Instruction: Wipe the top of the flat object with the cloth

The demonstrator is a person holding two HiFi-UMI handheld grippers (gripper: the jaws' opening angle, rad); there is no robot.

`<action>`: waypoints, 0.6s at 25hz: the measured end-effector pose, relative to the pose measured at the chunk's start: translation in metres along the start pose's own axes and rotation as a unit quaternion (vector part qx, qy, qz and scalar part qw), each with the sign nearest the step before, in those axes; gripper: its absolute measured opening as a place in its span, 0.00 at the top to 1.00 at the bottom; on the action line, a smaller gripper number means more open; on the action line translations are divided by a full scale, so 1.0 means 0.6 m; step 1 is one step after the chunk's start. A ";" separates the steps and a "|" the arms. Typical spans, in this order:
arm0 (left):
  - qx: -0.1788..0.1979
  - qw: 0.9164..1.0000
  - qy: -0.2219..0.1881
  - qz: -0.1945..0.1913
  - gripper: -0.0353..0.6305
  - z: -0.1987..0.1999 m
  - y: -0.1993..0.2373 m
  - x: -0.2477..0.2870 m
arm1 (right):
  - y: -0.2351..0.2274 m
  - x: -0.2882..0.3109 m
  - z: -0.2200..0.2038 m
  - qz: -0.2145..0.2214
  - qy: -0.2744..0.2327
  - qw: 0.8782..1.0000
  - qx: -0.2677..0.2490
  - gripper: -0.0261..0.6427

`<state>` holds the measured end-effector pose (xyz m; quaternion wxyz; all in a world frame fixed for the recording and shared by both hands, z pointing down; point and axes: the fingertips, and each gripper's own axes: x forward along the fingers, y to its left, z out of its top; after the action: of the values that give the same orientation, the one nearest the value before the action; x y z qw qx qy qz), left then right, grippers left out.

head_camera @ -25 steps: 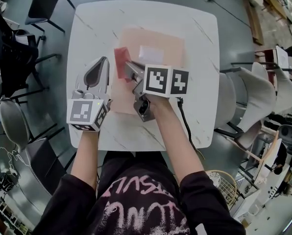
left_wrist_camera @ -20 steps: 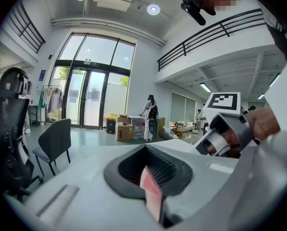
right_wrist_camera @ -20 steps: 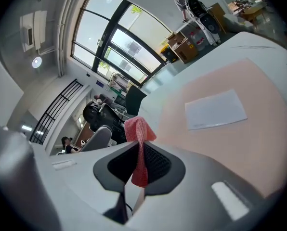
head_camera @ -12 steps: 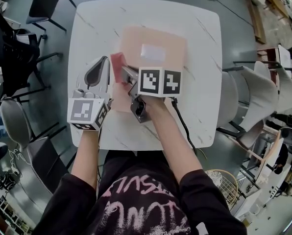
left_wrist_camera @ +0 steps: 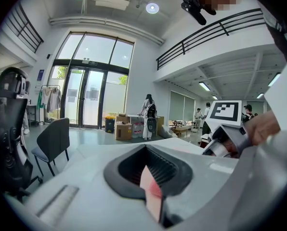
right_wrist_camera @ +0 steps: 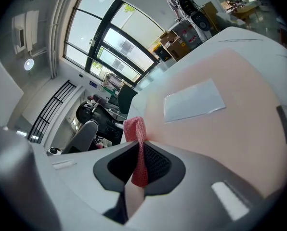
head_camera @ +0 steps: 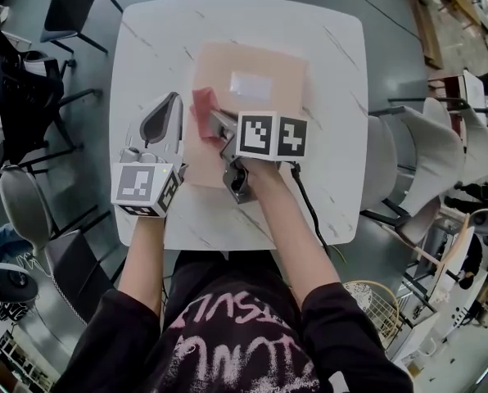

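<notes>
A flat pale-pink object [head_camera: 264, 60] with a white label [head_camera: 252, 86] lies on the white table [head_camera: 334, 137]. My right gripper [head_camera: 214, 117] is over its left part, shut on a red cloth [head_camera: 203, 105] that rests on the pink surface. In the right gripper view the cloth [right_wrist_camera: 136, 129] stands pinched in my right gripper [right_wrist_camera: 136, 165], with the pink object [right_wrist_camera: 240, 90] and label [right_wrist_camera: 194, 100] beyond. My left gripper [head_camera: 172, 98] rests on the table just left of the pink object, jaws together with nothing in them. From my left gripper [left_wrist_camera: 150, 177] the tabletop [left_wrist_camera: 95, 150] runs ahead.
A black cable [head_camera: 309, 211] trails from the right gripper across the near right of the table. White chairs [head_camera: 416, 162] stand to the right, a dark chair [head_camera: 72, 6] at the far left, a black office chair [head_camera: 23, 88] at the left.
The right gripper slid the cloth a little left across the pink object, then back right to about where it started. The left gripper has not moved.
</notes>
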<state>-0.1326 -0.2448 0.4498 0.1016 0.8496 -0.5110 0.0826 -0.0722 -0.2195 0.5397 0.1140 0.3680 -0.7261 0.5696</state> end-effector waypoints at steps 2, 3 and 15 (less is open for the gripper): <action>0.000 1.000 0.000 -0.001 0.95 0.000 -0.004 0.002 | -0.011 -0.010 0.003 -0.006 -0.004 1.000 0.002 0.89; 0.000 1.000 0.000 -0.003 0.95 0.000 -0.006 0.003 | -0.018 -0.015 0.005 -0.009 -0.006 1.000 0.003 0.89; 0.002 1.000 0.002 -0.019 0.95 -0.001 -0.035 0.017 | -0.102 -0.099 0.018 -0.057 -0.037 0.997 0.026 0.89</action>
<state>-0.1094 -0.2438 0.4509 0.1028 0.8591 -0.4944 0.0830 0.0133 -0.2101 0.5470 0.1098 0.4321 -0.6925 0.5672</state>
